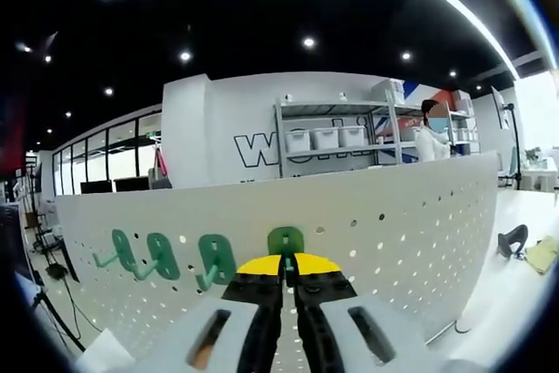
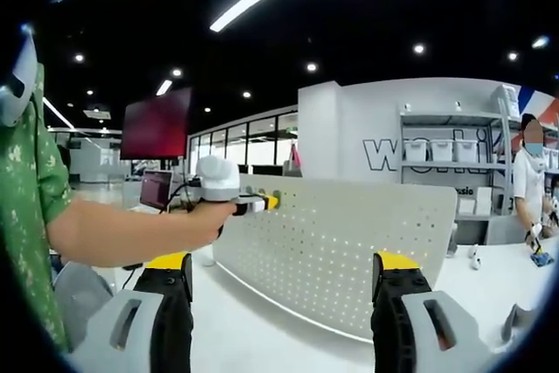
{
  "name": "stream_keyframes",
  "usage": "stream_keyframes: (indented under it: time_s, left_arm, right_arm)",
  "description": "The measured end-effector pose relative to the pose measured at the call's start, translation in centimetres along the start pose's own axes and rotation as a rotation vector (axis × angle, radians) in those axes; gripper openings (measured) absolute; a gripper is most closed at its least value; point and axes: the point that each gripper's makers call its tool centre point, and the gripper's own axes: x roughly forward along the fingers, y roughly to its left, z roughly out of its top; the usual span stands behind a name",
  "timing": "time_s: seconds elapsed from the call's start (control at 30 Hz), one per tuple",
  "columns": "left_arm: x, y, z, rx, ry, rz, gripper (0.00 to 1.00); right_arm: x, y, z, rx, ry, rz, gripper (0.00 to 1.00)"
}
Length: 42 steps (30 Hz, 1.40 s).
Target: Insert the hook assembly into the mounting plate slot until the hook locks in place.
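The green hook assembly [image 1: 286, 242] sits against the white perforated mounting plate [image 1: 410, 216], right at the tips of my left gripper [image 1: 289, 279]. In the left gripper view the jaws are drawn together with only a thin gap, closed on the hook's stem just below its round green base, which lies flat on the board. Three more green hooks [image 1: 166, 258] hang in a row to the left of it on the same plate, each with its prong pointing out towards me.

In the right gripper view my right gripper [image 2: 284, 281] stands well back from the plate, its jaws spread wide apart with nothing between them. From there I see the mounting plate [image 2: 349, 242] as a long curved panel standing upright on a white table [image 2: 253, 338]. The person's hand [image 2: 203, 214] holds the left gripper [image 2: 262, 203] up at the plate's near-left top edge, its yellow tip touching the board; a green patterned sleeve [image 2: 35, 189] shows at the far left.

Behind the plate stand metal shelves with white bins [image 1: 325, 138], and another person [image 2: 528, 183] is at the far right.
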Motion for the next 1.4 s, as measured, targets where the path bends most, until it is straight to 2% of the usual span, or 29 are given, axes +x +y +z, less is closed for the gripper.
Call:
stream_keyframes:
  time_s: [0.5,0.73,1.4]
  left_arm:
    - [0.1,-0.3,-0.2,-0.001,0.002,-0.014,0.07]
    - [0.1,-0.5,-0.3,-0.011,-0.001,-0.026,0.13]
    - [-1.6,-0.7,-0.2,-0.026,-0.012,-0.047,0.21]
  right_arm:
    - [0.0,0.0,-0.1,-0.001,0.004,-0.004,0.86]
    - [-0.1,0.1,0.0,-0.004,0.005,-0.006,0.86]
    - [-0.2,0.8,0.5,-0.018,0.005,-0.006,0.86]
